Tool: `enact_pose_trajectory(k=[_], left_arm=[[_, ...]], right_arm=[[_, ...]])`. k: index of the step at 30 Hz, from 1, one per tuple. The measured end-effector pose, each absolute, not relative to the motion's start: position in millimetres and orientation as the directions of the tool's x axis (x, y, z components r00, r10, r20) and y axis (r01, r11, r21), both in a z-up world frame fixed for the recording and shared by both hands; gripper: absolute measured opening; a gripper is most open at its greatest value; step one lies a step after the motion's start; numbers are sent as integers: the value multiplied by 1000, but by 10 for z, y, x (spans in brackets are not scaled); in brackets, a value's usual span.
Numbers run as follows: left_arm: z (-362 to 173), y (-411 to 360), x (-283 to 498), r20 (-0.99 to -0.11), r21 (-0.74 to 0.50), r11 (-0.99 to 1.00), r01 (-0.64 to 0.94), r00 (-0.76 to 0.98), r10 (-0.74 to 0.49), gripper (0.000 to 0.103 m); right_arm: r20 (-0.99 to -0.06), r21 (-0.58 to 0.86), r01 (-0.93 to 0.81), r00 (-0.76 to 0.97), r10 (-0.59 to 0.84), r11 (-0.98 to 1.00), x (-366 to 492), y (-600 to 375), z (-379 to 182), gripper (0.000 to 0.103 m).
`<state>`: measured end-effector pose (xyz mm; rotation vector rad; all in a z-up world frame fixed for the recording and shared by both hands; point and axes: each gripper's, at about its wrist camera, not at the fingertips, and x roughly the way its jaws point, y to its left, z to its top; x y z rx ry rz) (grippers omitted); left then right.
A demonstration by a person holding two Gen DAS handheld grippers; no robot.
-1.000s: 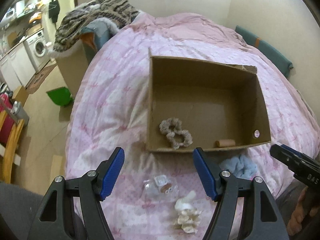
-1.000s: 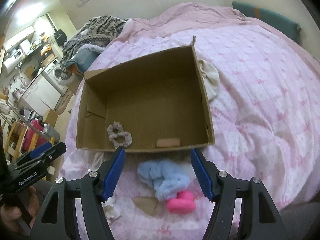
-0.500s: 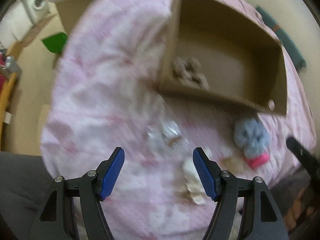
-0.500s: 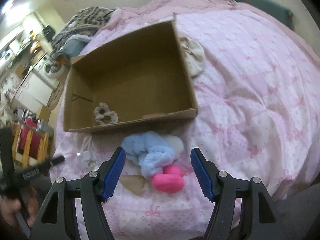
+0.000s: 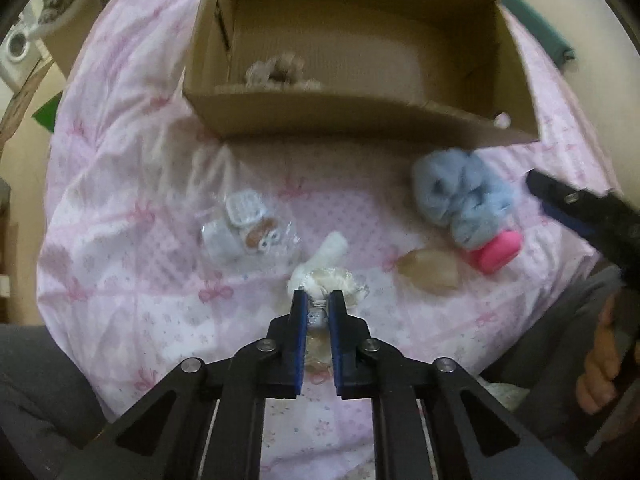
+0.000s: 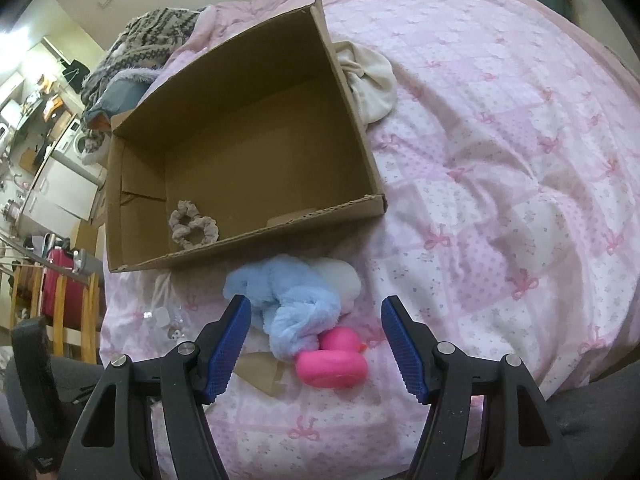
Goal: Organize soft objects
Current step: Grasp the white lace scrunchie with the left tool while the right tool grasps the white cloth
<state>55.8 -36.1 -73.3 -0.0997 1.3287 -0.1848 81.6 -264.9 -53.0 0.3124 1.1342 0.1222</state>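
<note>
Lying nearest the left edge of the pink bedspread (image 5: 120,184) is a clear plastic packet (image 5: 244,228) of small bits, flat on the cover and apart from everything else. Just right of it sits a cream lace scrunchie (image 5: 328,280), and the left gripper (image 5: 317,304) has its blue pads clamped together on the near end of that scrunchie, with a pinch of the fabric bunched between them. Behind both, toward the far side of the bed, an open cardboard box (image 6: 352,112) rests on the cover with a beige scrunchie (image 6: 192,230) lying in its near left corner. In front of the box's near wall lies a fluffy blue scrunchie (image 6: 288,304), touching a pink rubber duck (image 6: 332,364) on its near side, with a flat tan piece (image 5: 430,274) just left of the duck. The right gripper (image 6: 316,344) hangs above the blue scrunchie and the duck with its jaws spread wide and nothing between the pads. Beyond the box's right wall a cream cloth (image 6: 372,80) is bunched against the cardboard.
</note>
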Motion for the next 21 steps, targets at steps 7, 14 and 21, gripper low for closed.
enact_pose_trajectory(k=[7, 14, 21], left_arm=[[-193, -218, 517, -910, -240, 967, 84, 329, -254, 9], [-214, 237, 582, -930, -169, 985, -35, 337, -148, 9], [-292, 384, 624, -934, -114, 989, -97, 349, -74, 9]], right_arm=[[-854, 348, 31, 423, 304, 937, 775, -2624, -493, 71], [-836, 425, -106, 334, 435, 899, 722, -2258, -493, 71], [-866, 431, -230, 167, 472, 873, 630, -1530, -728, 71]])
